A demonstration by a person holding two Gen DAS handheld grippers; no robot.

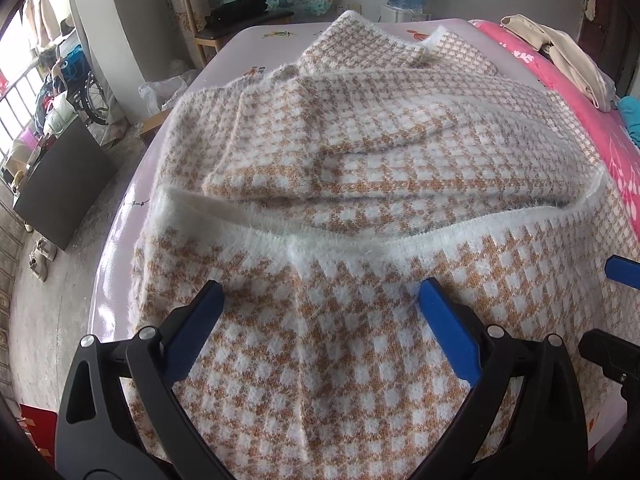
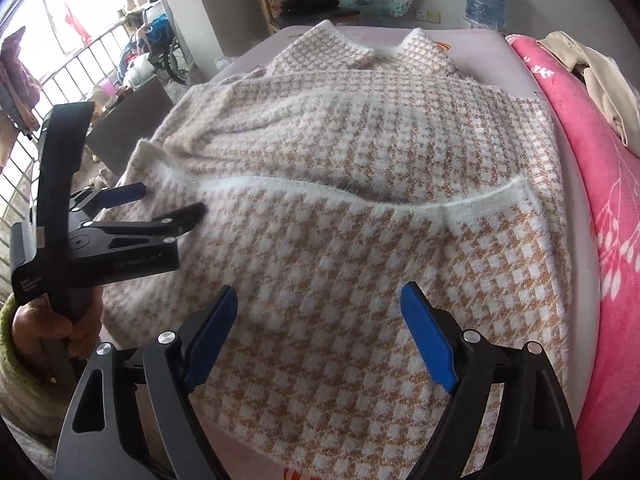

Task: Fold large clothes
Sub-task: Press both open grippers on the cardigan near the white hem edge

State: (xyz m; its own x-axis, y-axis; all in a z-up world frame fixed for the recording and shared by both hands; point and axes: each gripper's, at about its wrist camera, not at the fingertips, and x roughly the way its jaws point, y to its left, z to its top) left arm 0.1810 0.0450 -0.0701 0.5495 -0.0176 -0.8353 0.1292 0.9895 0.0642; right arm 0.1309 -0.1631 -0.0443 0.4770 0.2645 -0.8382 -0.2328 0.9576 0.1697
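The left tool (image 1: 320, 292) hovers released, its blue fingers (image 1: 446, 330) spread wide over the near part of the houndstooth sweater (image 1: 360, 152). The sweater lies flat on the pale tabletop (image 1: 120, 272), filling the space ahead of both tools. Just beyond the left tool's tips runs the fuzzy white hem (image 1: 400, 236) of the bottom part, turned up over the body, with a sleeve (image 1: 280, 148) laid across farther ahead. The right tool (image 2: 318, 300) is likewise released, nothing between its fingers, with the hem directly ahead. To its right lies a pink blanket (image 2: 600, 208); to its left, the left tool appears side-on.
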